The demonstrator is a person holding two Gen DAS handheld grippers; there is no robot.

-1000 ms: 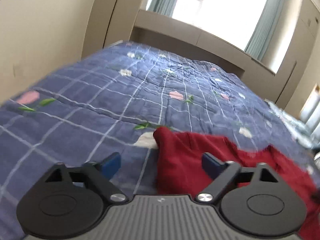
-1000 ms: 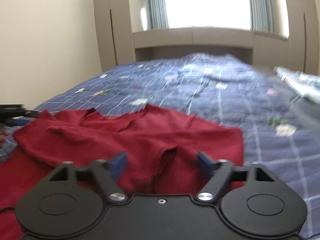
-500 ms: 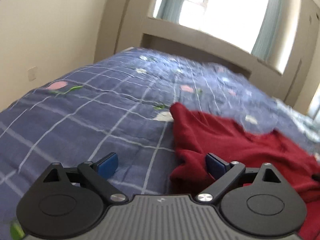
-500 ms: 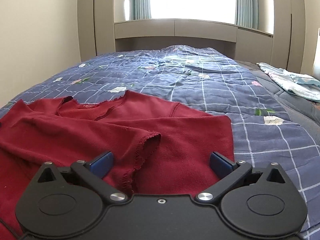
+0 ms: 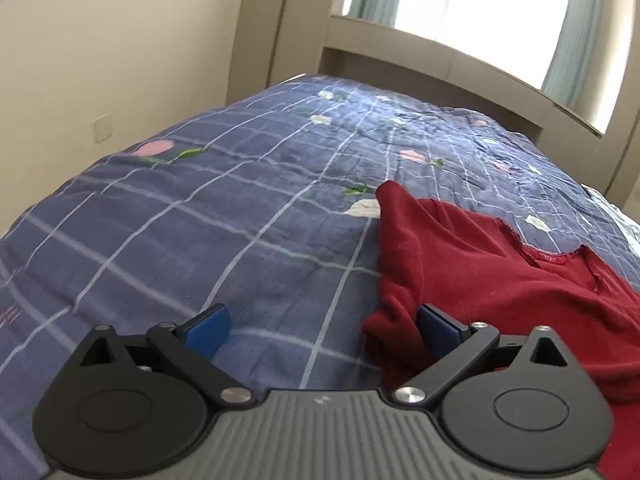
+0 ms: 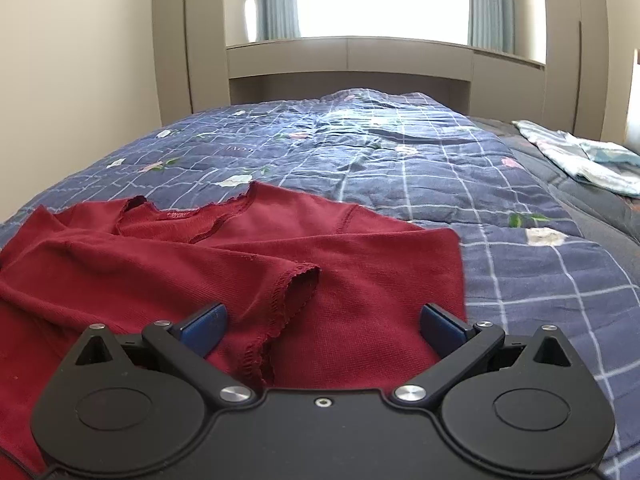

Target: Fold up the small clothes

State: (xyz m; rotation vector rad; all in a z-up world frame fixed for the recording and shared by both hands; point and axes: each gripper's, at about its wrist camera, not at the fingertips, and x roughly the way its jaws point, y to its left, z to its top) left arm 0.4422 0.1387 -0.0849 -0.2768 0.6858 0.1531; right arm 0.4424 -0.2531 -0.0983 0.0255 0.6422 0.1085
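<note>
Both claws empty rn. My left claw (image 5: 322,330) is opening — jaws nearly at full spread, nothing pinched between them, just quilt below; its right pad (image 5: 438,330) sits just beside the bunched edge of the red top (image 5: 500,280), maybe brushing it, can't tell for sure. My right claw (image 6: 322,326) is spread wide too, hovering over the red top (image 6: 360,272) w/ no cloth gripped.

The top lies on the bed (image 6: 440,168), on the blue checked quilt, near side, neckline (image 6: 188,220) pointing toward the headboard. One sleeve (image 6: 240,276) is laid across the body, cuff landing about mid-chest, right between my right pads — looks like a sleeve fold put there to square the shape up. Right-hand side edge looks straight and flat. Left-side edge is lumpy, prob needs tidying before the next fold.

Another light garment (image 6: 580,160) sits at the bed's far right edge, well apart — not in play.
</note>
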